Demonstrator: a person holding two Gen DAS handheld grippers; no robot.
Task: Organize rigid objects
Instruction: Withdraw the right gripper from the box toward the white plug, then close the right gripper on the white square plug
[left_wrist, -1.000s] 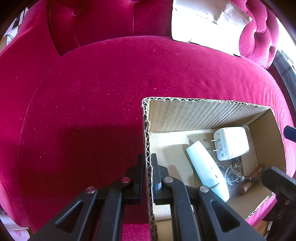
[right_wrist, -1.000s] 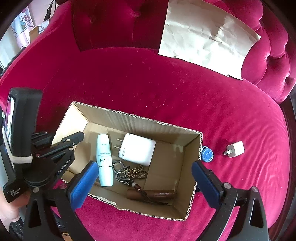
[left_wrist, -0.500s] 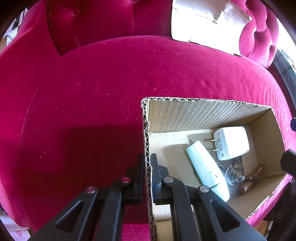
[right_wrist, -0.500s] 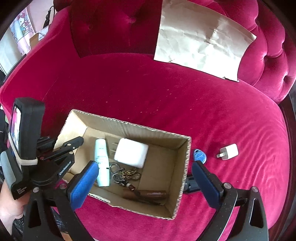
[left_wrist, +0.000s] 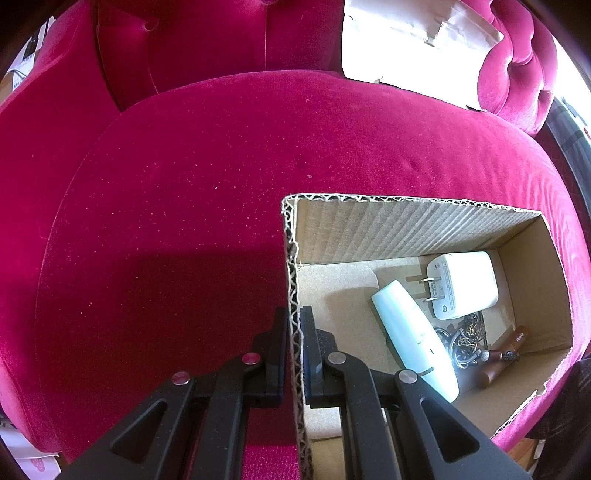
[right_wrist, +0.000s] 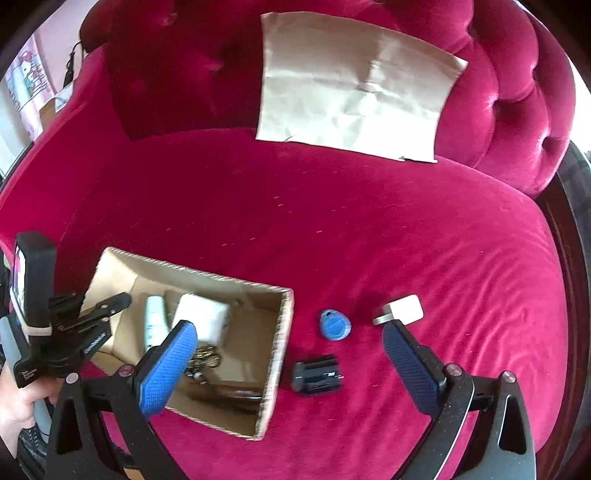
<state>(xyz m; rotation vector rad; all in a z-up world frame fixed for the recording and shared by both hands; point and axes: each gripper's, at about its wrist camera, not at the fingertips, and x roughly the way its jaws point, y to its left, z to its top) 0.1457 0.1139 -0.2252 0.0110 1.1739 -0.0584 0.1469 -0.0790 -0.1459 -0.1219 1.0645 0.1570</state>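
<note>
Three small things lie loose on the crimson velvet seat cushion (right_wrist: 369, 229) to the right of the open brown corrugated cardboard box (left_wrist: 417, 225): a round blue plastic key tag (right_wrist: 334, 325) nearest the box wall, a black rectangular battery-like block (right_wrist: 317, 376) in front of it, and a small white cube plug adapter (right_wrist: 402, 313) further right. Inside the box rest a pale mint tube-shaped bottle (left_wrist: 413, 336), a white square wall charger with two metal prongs (left_wrist: 461, 284), a tangle of metal key rings and chain (left_wrist: 467, 341), and a brown wooden cylinder (left_wrist: 506, 350) along the near wall. The left gripper (left_wrist: 294, 354) is clenched on the box's left wall, one black finger outside and one inside the corrugated edge. The right gripper (right_wrist: 288, 354) hangs above the cushion with its blue-padded jaws spread wide and nothing between the pads; the key tag and black block show between them from above. A creased sheet of tan paper (right_wrist: 351, 88) leans against the tufted backrest
</note>
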